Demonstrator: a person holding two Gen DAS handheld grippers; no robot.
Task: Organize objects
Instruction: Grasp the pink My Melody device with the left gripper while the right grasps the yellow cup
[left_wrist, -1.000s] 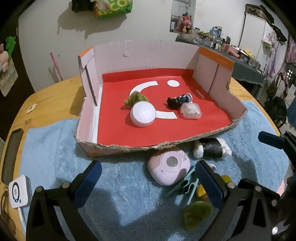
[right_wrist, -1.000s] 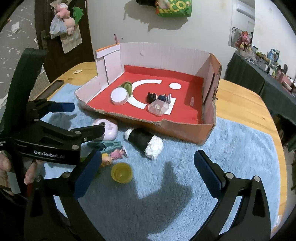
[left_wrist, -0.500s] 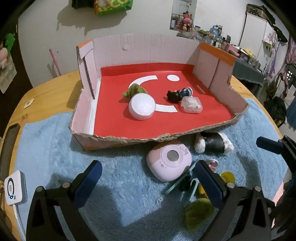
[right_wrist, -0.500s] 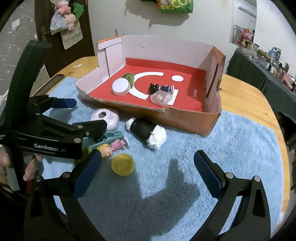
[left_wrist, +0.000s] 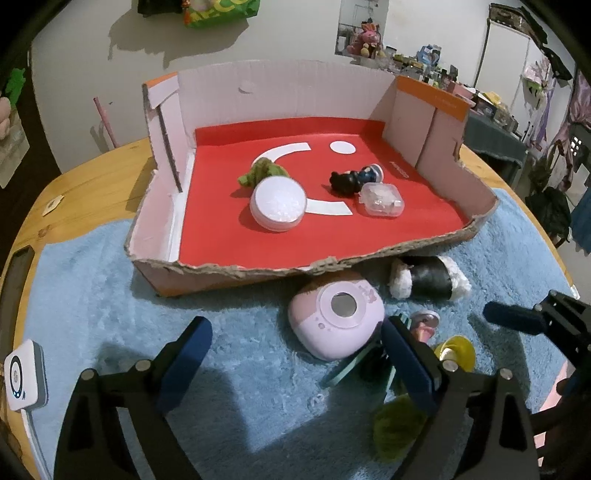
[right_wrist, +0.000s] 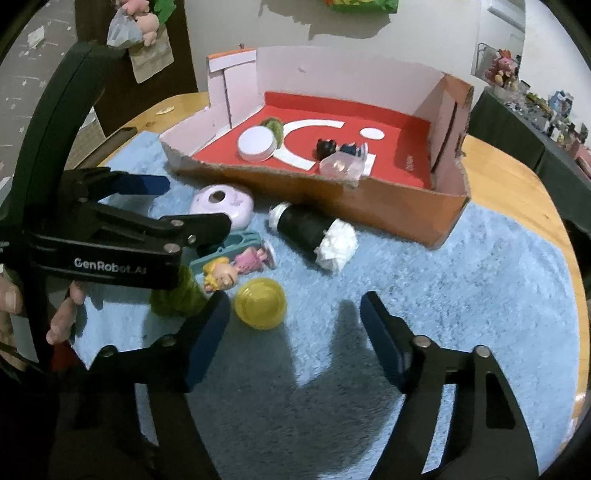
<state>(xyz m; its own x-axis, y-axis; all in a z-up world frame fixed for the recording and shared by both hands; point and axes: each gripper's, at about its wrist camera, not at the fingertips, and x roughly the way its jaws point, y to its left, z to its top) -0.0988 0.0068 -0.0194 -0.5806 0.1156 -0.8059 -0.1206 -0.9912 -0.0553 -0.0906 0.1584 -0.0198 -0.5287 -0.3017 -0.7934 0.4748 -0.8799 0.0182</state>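
A cardboard box (left_wrist: 236, 271) with a red floor holds a white round tin (left_wrist: 277, 202), a green plush (left_wrist: 260, 172), a black figure (left_wrist: 347, 179) and a clear case (left_wrist: 380, 195). On the blue rug in front lie a pink camera-like gadget (left_wrist: 338, 317), a black-and-white roll (left_wrist: 428, 282), a teal clip (right_wrist: 236, 245), a blond doll (right_wrist: 236, 267), a yellow ball (right_wrist: 261, 302) and a green fuzzy toy (right_wrist: 177, 295). My left gripper (left_wrist: 295, 363) is open just before the pink gadget. My right gripper (right_wrist: 295, 336) is open beside the yellow ball.
The blue rug (right_wrist: 480, 295) covers a round wooden table (left_wrist: 85, 173). A white device (left_wrist: 24, 373) and a dark phone (left_wrist: 16, 280) lie at the left edge. The box also shows in the right wrist view (right_wrist: 388, 206). Cluttered shelves stand behind.
Both grippers have moved forward and lower toward the objects on the rug. The left gripper has shifted right toward the pink gadget; the right has neared the yellow ball. Both stay open.
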